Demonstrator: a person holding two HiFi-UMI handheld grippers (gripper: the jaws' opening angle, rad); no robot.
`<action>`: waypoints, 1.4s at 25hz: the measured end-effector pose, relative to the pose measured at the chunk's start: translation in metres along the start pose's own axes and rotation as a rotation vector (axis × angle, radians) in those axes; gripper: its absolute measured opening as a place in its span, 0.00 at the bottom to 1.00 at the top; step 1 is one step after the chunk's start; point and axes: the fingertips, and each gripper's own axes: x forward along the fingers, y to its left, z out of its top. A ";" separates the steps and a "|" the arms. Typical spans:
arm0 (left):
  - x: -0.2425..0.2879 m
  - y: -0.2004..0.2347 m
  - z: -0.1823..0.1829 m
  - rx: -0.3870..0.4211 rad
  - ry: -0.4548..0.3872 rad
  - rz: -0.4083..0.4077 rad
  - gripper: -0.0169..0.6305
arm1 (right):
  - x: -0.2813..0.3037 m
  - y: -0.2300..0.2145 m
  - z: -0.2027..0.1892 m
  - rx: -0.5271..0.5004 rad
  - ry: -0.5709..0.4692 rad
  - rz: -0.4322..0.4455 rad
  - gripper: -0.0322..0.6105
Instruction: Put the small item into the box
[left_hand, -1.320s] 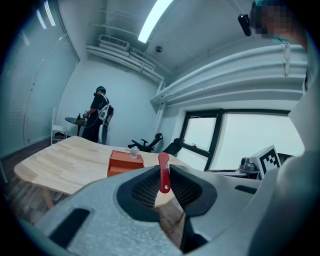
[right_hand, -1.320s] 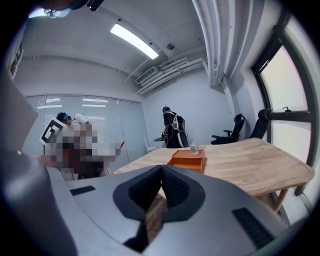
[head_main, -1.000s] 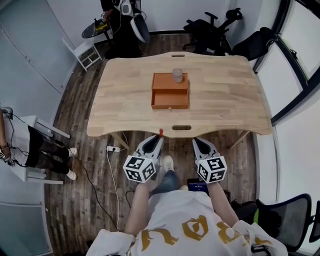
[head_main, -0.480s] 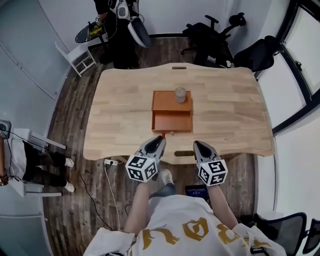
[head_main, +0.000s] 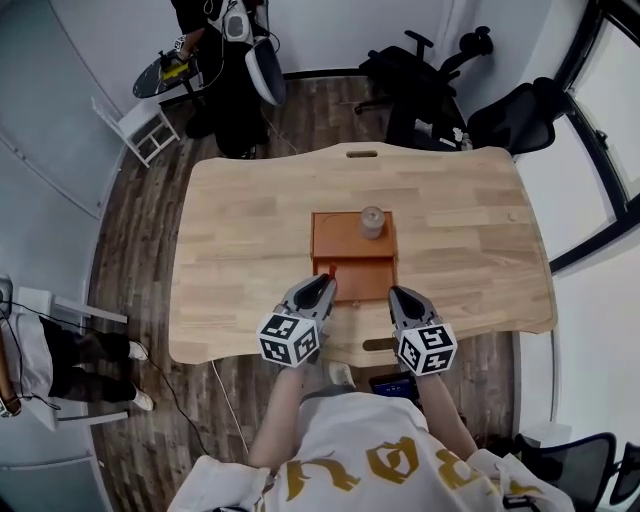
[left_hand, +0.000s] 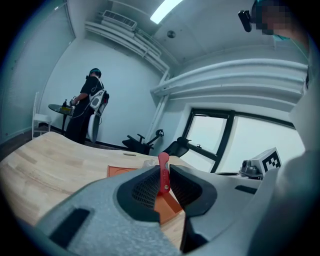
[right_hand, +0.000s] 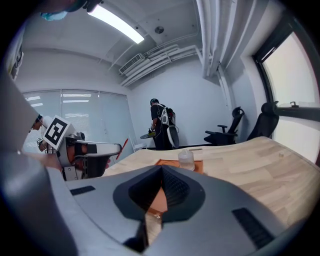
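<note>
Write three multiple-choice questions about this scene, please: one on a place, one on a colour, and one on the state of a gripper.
1. Where does the clear jar stand?
A. on the floor
B. on the far half of the orange box
C. on a chair

2. Which colour is the small item in the left gripper?
A. red
B. blue
C. green

3. How do the jaws of the right gripper stand?
A. wide apart
B. shut on the jar
C. together, nothing between them

Key:
1 B, the head view shows the jar on the box.
2 A, the left gripper view shows a red strip clamped between the jaws.
3 C, the right gripper view shows the jaws meeting, empty.
</note>
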 end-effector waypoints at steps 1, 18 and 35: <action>0.004 0.005 -0.001 -0.002 0.012 -0.003 0.12 | 0.004 -0.002 0.000 0.006 0.001 -0.010 0.07; 0.047 0.027 0.011 -0.017 0.015 -0.048 0.12 | 0.027 -0.036 0.012 0.034 -0.016 -0.082 0.07; 0.050 0.036 0.013 -0.023 0.010 -0.002 0.12 | 0.031 -0.041 0.026 0.046 -0.049 -0.044 0.07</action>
